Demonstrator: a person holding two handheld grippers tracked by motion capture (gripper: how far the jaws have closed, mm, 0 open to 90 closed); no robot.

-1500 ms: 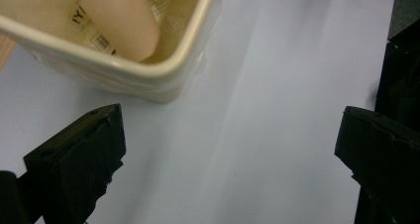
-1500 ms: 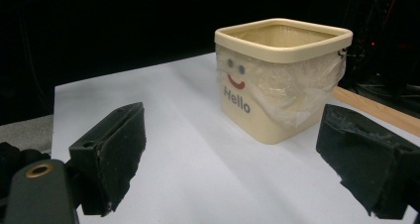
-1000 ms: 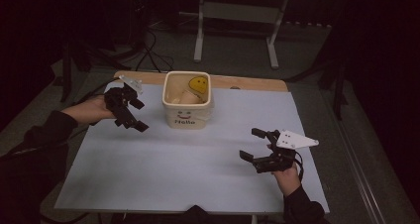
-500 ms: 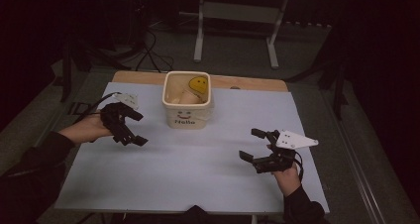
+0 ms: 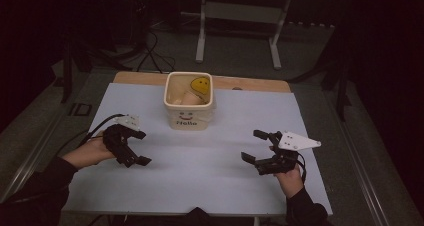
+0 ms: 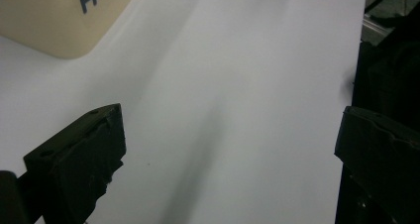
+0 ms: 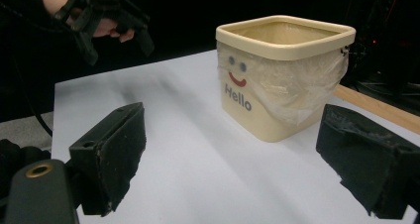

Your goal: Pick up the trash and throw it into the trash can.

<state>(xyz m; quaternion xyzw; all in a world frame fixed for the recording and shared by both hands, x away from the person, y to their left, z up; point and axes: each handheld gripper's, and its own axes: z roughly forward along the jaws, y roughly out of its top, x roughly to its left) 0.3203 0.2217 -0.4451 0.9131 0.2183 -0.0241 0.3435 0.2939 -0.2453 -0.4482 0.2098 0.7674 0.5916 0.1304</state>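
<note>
Left tongs [image 5: 131, 147] and right tongs [image 5: 260, 150] both stand apart, gripping nothing, above the white tabletop [image 5: 210, 181]. Cream tub [image 5: 190, 106] sits upright at 12 o'clock, far centre; from the left tongs it lies toward 1 o'clock, judged nearer than from the right

This looks like a dim lab or recording room rather than a home. A wooden table [image 5: 250, 83] topped with a white sheet [image 5: 200, 176] stands on a grey carpeted floor [image 5: 235, 46]. At twelve o'clock beyond it stand the legs of a pale metal bench frame [image 5: 239, 16]; black cables [image 5: 150, 51] trail across the floor at eleven o'clock.
</note>
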